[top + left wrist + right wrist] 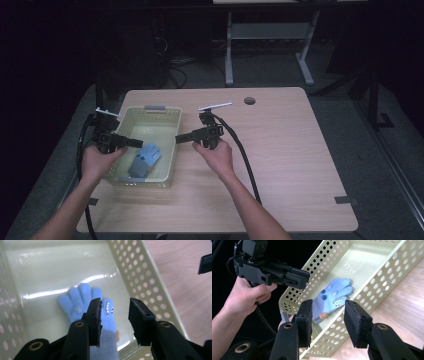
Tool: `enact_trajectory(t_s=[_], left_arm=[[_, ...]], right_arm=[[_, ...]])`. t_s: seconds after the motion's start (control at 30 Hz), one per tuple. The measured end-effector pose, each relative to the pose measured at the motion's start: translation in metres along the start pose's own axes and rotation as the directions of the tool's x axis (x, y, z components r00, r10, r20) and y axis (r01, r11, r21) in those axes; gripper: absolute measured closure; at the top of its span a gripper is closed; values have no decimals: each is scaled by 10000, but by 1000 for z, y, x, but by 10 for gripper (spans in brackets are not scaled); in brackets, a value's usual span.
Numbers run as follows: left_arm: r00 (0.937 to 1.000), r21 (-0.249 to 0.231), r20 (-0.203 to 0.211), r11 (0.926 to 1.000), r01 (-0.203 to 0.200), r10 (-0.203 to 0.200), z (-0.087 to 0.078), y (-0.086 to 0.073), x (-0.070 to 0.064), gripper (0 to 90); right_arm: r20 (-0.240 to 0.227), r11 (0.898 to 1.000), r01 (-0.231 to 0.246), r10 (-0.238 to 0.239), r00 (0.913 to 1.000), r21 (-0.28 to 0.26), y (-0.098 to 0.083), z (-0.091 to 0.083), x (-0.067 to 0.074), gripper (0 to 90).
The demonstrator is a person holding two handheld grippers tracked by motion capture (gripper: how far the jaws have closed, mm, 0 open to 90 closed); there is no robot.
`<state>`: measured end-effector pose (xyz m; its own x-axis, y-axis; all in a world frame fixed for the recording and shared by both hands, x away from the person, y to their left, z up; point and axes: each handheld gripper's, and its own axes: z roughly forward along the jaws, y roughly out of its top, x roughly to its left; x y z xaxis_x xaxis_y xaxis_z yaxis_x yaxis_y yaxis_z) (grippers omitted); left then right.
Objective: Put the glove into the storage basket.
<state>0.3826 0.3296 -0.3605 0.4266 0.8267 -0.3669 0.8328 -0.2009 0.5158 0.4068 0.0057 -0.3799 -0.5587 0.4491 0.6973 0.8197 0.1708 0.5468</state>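
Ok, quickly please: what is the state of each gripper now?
Left gripper: open, holding nothing, above the blue glove.
Right gripper: open, holding nothing.

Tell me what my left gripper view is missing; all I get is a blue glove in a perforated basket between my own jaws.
Observer: In the high view the basket stands at the table's left part, near its left edge, the glove lying in its near half.
Operator: Say where the right gripper is.
Observer: The right gripper hangs at the basket's right wall, its jaws pointing in toward the left gripper.
Operator: Report whether it holds anything.
Observer: The right gripper view shows its jaws apart with nothing pinched; the glove lies beyond them on the basket floor.
Operator: Describe the glove's pattern.
Observer: That view shows darker blue spots, a small toothy patch and an orange bit near the cuff.
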Motion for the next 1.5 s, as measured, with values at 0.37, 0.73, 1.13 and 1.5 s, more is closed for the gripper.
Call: enact_trajectory(t_s=[0.37,0.73,1.13,1.5], left_arm=[[9996,-529,149,9983,-248,257,-9,4,-16,597],[9979,-863,343,9949,-521,552,-4,9,-33,559],[9938,-1283,622,9882,-841,927,3,17,-57,466],[9883,-1518,896,9824,-1089,1234,12,22,-75,412]], right_arm=[[-53,9996,-101,99,9999,-263,-1,-17,-6,534],[87,9988,0,4,10000,-480,-7,-36,-8,505],[207,9960,-140,159,9997,-880,-15,-57,-17,461],[408,9928,-225,274,9988,-1174,-21,-78,-21,412]])
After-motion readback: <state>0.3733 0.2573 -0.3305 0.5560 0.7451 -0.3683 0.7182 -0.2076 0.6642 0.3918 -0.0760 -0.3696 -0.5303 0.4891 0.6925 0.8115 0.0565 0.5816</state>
